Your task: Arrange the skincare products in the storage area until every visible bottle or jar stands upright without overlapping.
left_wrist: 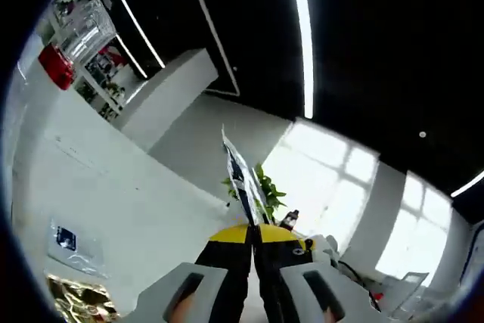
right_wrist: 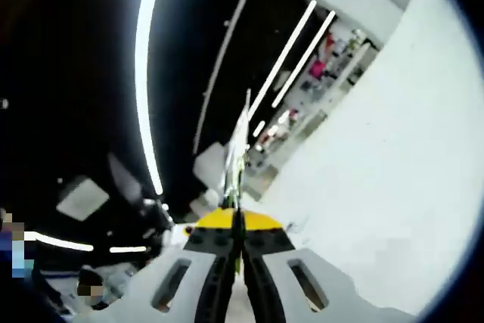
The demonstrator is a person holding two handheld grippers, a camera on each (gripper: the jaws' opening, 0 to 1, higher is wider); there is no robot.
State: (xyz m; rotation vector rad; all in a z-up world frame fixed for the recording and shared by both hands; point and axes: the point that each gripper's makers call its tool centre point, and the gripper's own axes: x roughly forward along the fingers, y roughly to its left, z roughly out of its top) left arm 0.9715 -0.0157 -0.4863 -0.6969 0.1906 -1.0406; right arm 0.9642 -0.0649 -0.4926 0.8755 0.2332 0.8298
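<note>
Both cameras point up at a dark ceiling with light strips. The left gripper and right gripper have jaws pressed together, gripping nothing. Skincare products sit far left on shelves. Risk: a blind descent could topple bottles.

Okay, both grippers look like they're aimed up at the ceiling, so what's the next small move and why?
Probably tilt both grippers down toward the storage area. The left gripper and right gripper have their jaws closed together with nothing between them, and both face ceiling light strips and white walls, not bottles or jars to arrange.
</note>
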